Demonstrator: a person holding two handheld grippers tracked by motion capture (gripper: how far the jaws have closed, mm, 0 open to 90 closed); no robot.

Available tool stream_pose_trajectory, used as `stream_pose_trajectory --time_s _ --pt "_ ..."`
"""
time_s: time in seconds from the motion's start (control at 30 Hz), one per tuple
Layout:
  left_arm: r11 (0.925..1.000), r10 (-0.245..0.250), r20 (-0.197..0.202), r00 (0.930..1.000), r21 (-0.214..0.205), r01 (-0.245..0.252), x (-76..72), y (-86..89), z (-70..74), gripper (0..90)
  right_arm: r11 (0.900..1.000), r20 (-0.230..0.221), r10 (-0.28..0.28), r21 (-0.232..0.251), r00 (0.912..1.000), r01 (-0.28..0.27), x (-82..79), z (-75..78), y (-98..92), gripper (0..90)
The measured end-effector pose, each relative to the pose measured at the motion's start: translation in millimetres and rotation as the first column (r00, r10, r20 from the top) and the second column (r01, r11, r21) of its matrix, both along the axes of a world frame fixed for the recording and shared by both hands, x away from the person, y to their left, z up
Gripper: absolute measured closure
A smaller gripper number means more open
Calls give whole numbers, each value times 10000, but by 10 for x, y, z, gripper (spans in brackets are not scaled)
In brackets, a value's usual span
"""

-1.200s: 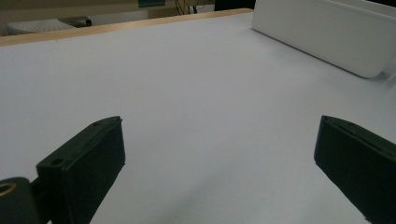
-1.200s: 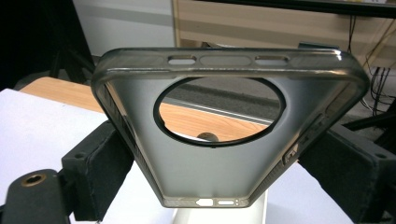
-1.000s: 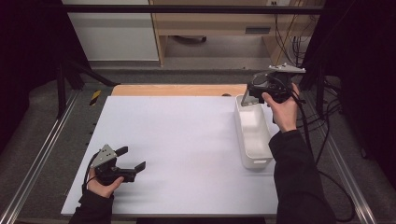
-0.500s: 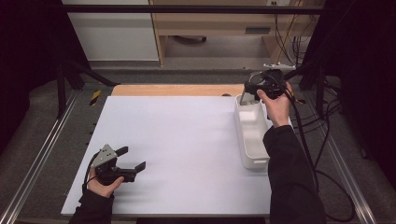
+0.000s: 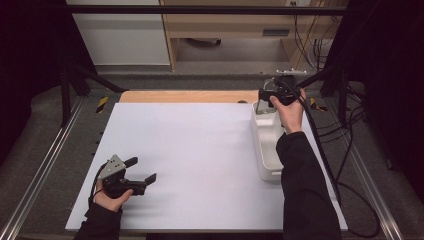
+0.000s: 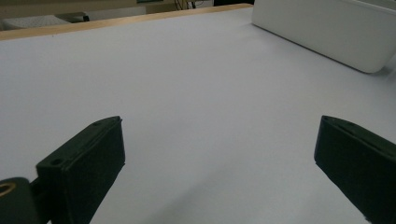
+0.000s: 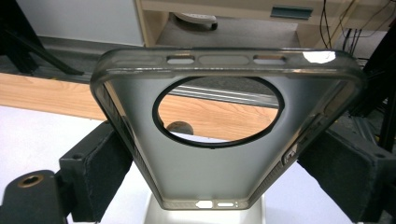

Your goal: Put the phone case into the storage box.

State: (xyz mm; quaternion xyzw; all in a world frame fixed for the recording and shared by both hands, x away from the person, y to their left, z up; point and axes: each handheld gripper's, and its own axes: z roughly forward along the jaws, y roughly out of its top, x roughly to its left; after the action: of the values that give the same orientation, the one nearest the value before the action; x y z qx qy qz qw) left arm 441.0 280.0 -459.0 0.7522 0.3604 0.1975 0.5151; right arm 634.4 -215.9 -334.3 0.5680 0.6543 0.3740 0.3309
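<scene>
Now right gripper (image 5: 270,95) clamped on a translucent grey phone case (image 7: 226,135), jaws pressing its two long edges, round camera hole uppermost, over the far end of the white bin (image 5: 267,150). Left gripper (image 5: 137,172) wide open, nothing between its jaws, low above the white table (image 5: 200,150), bin well apart ahead.

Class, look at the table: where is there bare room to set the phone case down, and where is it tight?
The white sheet is bare between the left claw near its front-left corner and the white bin along its right side. The wooden strip behind it is bare too. It is tight at the bin's far end, where the right claw holds the phone case.
</scene>
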Motion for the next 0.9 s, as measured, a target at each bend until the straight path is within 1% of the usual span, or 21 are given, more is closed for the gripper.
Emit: stream_pose_trajectory --time_s 0.27,0.37,0.5,0.9 --pt "10000 -22 -19 10000 12 22 3 -4 -5 14 9998 -163 -202 -19 9997 202 96 -102 38 114" --pt "10000 -32 -16 10000 26 32 5 -5 -7 15 9996 -238 -266 -119 9994 263 122 -145 51 114" --pt "10000 -45 -20 10000 29 45 4 -9 -9 14 9994 -404 -328 -106 9986 324 152 -209 55 114" --pt "10000 -60 -35 10000 79 61 8 -11 -16 14 9989 -713 -444 -199 9965 431 217 -391 54 114"
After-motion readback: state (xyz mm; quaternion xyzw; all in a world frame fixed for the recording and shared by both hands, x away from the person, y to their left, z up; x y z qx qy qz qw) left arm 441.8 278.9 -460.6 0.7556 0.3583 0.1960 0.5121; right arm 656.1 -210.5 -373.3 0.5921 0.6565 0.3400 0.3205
